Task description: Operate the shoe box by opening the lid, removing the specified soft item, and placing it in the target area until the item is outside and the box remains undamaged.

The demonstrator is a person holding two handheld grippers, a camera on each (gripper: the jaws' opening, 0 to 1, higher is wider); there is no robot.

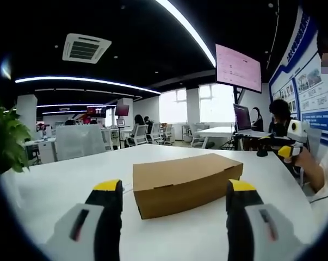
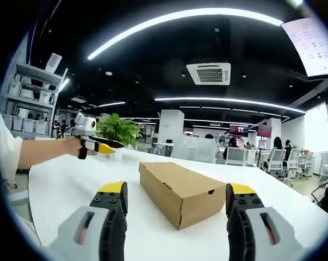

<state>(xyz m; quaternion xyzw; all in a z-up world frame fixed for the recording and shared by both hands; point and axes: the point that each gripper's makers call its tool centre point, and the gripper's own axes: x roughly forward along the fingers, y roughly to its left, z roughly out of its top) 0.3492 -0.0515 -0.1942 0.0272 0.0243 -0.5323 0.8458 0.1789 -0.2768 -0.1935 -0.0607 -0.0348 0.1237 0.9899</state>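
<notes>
Left gripper view: my left gripper (image 1: 174, 198) gapes wide, empty; the closed cardboard shoe box (image 1: 185, 182) lies centre frame on the white table (image 1: 55, 190). My right gripper (image 2: 177, 201) likewise spread, empty.

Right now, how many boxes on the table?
1. A closed brown shoe box lies mid-table on the white table, ahead of and between the jaws of both grippers; the right gripper view shows it too. Nothing else sits on the tabletop in view.
</notes>
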